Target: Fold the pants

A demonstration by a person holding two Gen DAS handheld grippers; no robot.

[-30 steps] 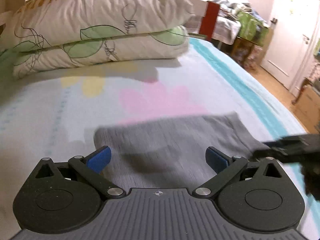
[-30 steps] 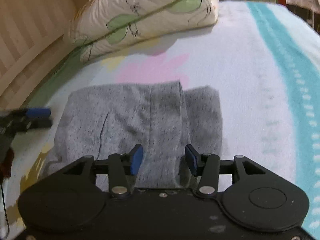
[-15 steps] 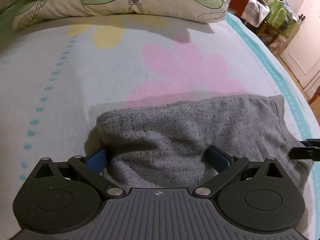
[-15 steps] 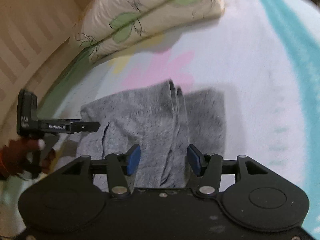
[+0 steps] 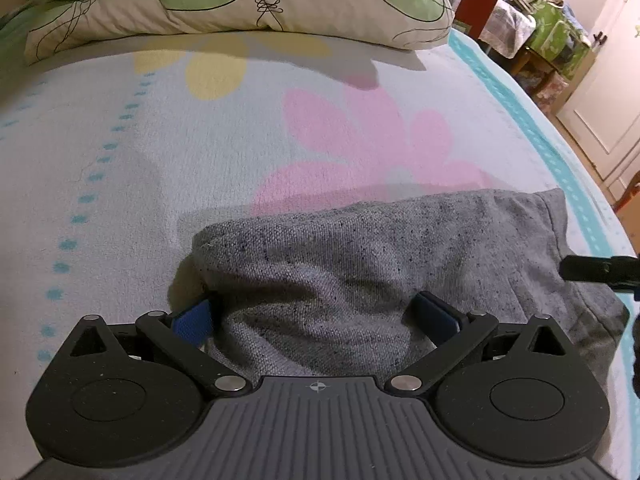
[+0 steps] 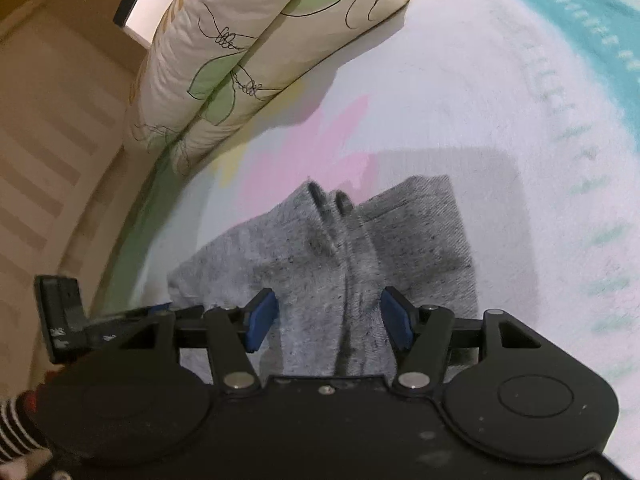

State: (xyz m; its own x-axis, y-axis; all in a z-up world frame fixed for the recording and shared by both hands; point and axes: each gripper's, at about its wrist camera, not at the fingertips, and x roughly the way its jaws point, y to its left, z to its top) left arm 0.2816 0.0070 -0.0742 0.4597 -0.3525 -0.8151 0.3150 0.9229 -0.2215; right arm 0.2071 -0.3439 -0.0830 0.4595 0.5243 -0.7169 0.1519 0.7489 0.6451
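Note:
Grey knit pants [image 5: 360, 264] lie folded on the flowered bed sheet [image 5: 160, 152]. My left gripper [image 5: 314, 316] is down on their near-left corner, its blue pads spread wide with a hump of fabric bulging between them. In the right wrist view the pants [image 6: 320, 248] show a raised crease running away from me. My right gripper [image 6: 329, 322] straddles that crease; its jaws are opening and the pads stand clear of the cloth. A finger of the right gripper [image 5: 592, 269] reaches in over the pants' right side. The left gripper's finger [image 6: 120, 316] shows at the left.
Two stacked leaf-print pillows [image 5: 240, 4] lie at the head of the bed, also the pillows [image 6: 260, 52] in the right wrist view. A wooden slatted headboard [image 6: 48, 140] runs along the left. Cluttered furniture [image 5: 560, 40] and a door stand beyond the bed's teal edge. A striped sleeve [image 6: 12, 432] shows.
The left gripper came down onto the pants, and fabric now bulges between its pads. The right gripper rolled and moved closer over the pants, its jaws widening around a crease that has bunched up.

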